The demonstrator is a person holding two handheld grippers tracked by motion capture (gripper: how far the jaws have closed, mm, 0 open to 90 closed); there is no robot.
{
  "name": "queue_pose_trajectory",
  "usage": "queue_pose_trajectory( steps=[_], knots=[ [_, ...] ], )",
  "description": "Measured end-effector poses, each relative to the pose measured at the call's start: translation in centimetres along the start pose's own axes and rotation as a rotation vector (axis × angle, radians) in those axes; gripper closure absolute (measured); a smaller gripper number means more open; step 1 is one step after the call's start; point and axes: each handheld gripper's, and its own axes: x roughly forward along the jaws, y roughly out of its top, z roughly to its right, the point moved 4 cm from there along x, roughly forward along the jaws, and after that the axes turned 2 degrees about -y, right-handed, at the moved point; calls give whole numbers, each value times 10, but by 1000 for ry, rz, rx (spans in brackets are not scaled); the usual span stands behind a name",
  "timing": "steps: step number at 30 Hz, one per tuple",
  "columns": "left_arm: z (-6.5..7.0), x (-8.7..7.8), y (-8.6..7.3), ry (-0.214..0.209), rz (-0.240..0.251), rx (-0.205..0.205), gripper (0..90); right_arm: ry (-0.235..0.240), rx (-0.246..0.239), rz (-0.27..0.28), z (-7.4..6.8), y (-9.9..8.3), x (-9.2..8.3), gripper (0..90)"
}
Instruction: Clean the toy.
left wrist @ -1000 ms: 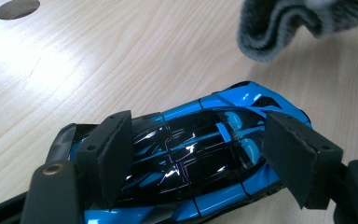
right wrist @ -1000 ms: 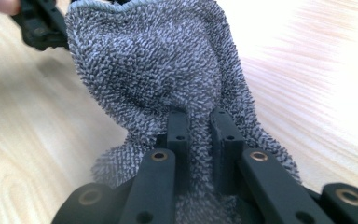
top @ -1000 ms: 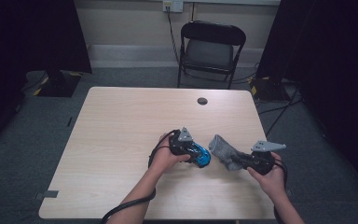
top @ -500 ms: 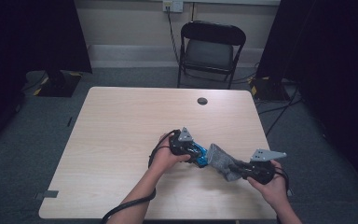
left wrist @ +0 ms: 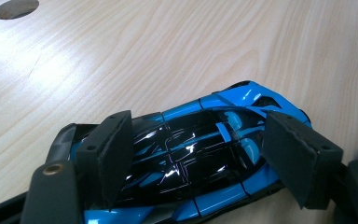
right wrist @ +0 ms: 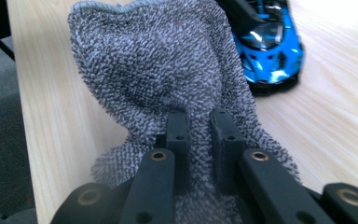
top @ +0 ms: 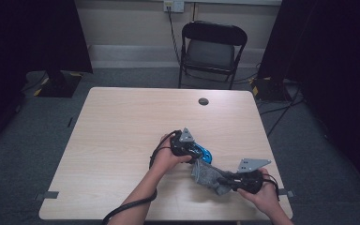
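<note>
A blue and black toy car (top: pixel 206 155) (left wrist: pixel 242 98) rests on the wooden table (top: pixel 122 131). My left gripper (top: pixel 198 151) (left wrist: pixel 200 135) straddles it, its pads pressed to the car's two sides. A grey terry cloth (top: pixel 205 174) (right wrist: pixel 154 60) lies bunched just in front of the car and touches its near side. My right gripper (top: pixel 226 181) (right wrist: pixel 198 121) is shut on a fold of that cloth, near the table's front right edge. In the right gripper view the car (right wrist: pixel 268 46) sits beyond the cloth at upper right.
A round cable hole (top: pixel 203 101) lies in the far part of the table. A black folding chair (top: pixel 213 47) stands behind the table. The table's front edge runs close under the right hand (top: pixel 262 197). A cable (top: pixel 131 208) trails from the left gripper.
My right gripper has drawn the grey cloth toward the table's front edge, from beside the car to just in front of it. The left gripper and the car have stayed put.
</note>
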Motion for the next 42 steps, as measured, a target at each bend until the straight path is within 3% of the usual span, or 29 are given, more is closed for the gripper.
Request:
queue_pose_trajectory(
  steps=[8, 18, 42],
  knots=[
    [0, 0, 0, 0, -1, 1, 248, 33, -32, -24, -9, 2, 22, 798],
    [1, 0, 0, 0, -1, 0, 248, 13, -44, -56, -3, 0, 40, 794],
    [1, 0, 0, 0, 1, 0, 248, -46, 17, -77, 25, -8, 25, 793]
  ],
)
